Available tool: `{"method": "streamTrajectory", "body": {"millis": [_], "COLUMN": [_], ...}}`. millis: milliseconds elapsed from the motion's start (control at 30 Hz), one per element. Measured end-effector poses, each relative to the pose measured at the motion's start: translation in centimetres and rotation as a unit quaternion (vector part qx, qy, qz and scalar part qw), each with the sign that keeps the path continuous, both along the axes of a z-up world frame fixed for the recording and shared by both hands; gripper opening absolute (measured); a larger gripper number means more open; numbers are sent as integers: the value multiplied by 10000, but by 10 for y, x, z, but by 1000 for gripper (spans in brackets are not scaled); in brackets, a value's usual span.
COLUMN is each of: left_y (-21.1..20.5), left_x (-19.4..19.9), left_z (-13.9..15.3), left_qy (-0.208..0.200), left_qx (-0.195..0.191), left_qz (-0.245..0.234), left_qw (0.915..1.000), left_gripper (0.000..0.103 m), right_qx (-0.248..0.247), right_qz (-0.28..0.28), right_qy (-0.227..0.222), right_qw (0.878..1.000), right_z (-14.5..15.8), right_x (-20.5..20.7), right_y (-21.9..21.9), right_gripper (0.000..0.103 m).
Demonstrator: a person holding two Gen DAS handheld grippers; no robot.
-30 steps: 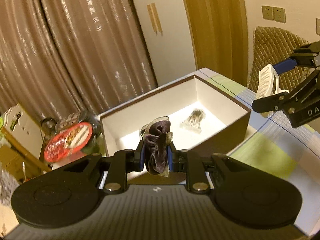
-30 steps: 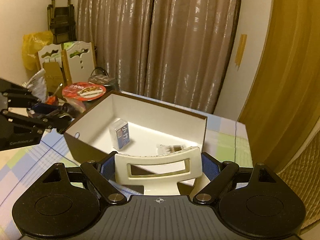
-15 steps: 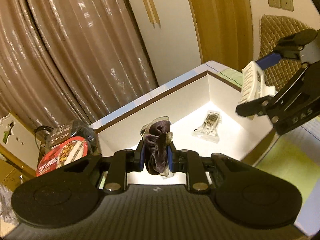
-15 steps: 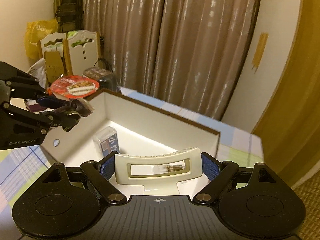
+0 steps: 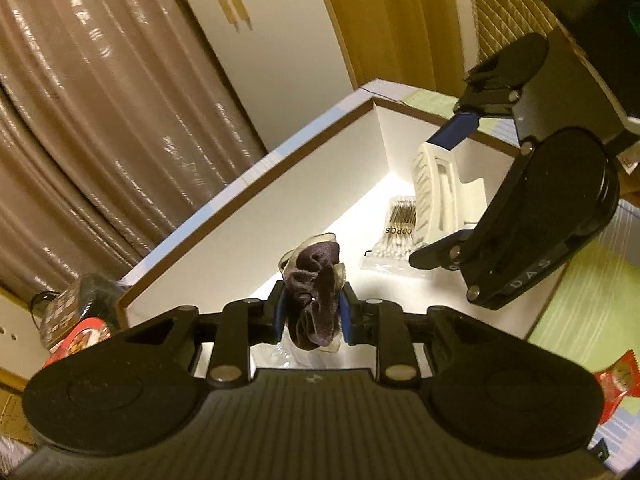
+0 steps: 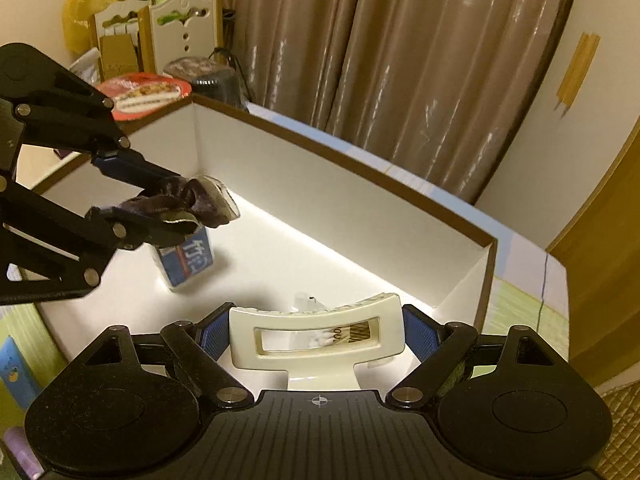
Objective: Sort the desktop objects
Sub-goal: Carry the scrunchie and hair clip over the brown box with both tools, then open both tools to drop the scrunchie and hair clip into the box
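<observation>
Purple velvet scrunchie (image 5: 316, 296) is pinched in the left gripper (image 5: 313, 316) over the box (image 6: 344, 184); the right gripper (image 6: 316, 336) clamps a cream hair claw clip (image 6: 316, 340) above its floor. Both hang inside the brown rim: let go low, clear of the cotton-swab packet (image 5: 394, 240) and blue carton (image 6: 188, 260), then lift straight up between the walls.

Behind my bench hang brown curtains (image 6: 400, 60); a yellow bag (image 6: 86, 4) and a white carved panel (image 6: 184, 28) stand at left.
</observation>
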State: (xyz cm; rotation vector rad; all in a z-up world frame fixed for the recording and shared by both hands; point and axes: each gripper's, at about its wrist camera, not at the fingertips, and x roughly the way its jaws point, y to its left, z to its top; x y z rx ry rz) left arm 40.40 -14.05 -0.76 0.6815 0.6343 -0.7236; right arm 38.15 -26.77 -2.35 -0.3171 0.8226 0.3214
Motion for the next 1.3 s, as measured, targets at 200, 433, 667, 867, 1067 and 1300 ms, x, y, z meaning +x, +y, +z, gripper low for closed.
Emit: {"method": "streamTrajectory", "body": {"millis": [200, 433, 667, 867, 1067, 1300], "left_y": [-6, 4, 13, 25, 39, 57], "left_x": [5, 4, 3, 3, -2, -19], "left_z": [-16, -11, -1, 6, 11, 19], "left_qy": [-56, -235, -322, -345, -352, -383], "left_qx": [81, -5, -96, -204, -258, -352], "left_qz": [-179, -108, 17, 179, 355, 534], "left_qw": [9998, 9997, 9994, 9990, 9984, 9972], "left_gripper": [43, 56, 57, 57, 57, 57], "right_qx": [-87, -193, -311, -385, -284, -219], "right_qz": [44, 123, 265, 496, 553, 545], "right_qy": [139, 237, 289, 262, 129, 52], "right_qw": [9999, 9995, 9987, 9977, 9980, 9983], "right_z": [-11, -16, -17, -22, -20, -15], "right_x": [10, 13, 21, 22, 20, 18], "right_y": [0, 3, 14, 26, 31, 37], "right_gripper": [86, 86, 86, 86, 100, 103]}}
